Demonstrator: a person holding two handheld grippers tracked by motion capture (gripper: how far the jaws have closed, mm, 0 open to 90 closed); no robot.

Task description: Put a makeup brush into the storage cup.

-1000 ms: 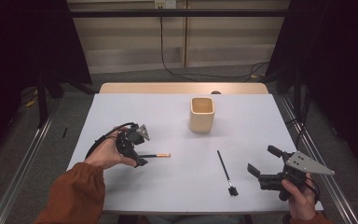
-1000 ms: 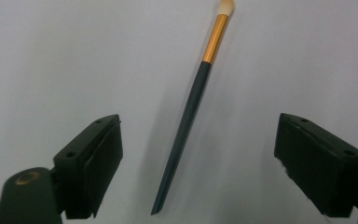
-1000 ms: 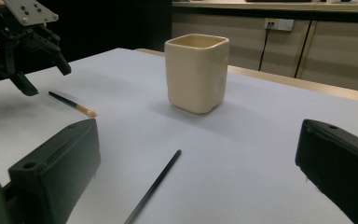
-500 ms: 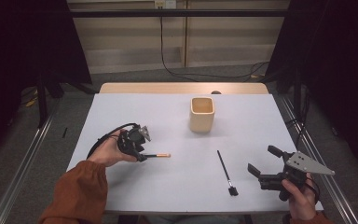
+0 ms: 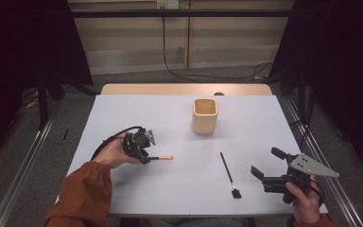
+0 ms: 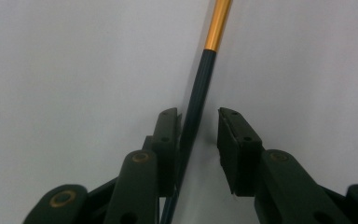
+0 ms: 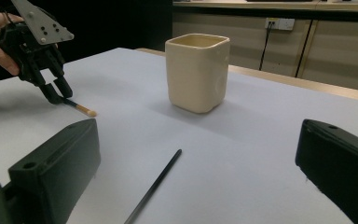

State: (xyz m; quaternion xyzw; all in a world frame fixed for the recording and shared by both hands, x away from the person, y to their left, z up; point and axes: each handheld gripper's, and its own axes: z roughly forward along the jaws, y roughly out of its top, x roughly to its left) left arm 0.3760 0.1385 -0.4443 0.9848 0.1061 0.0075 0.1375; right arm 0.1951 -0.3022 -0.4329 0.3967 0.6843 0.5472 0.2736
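The left gripper is seen lowered onto the white table, with its tips over the dark end of a pen with an orange tip. In the left gripper view the pen is found between the two jaws, lying against the left-hand pad, while a narrow gap is left before the right-hand pad. The jaws have just been closing around it, but a clamp is not yet made. The pen rests flat on the table. The right gripper is held near the table's right front corner with its jaws wide apart and nothing between them. A black brush and a cream cup are noted nearby.
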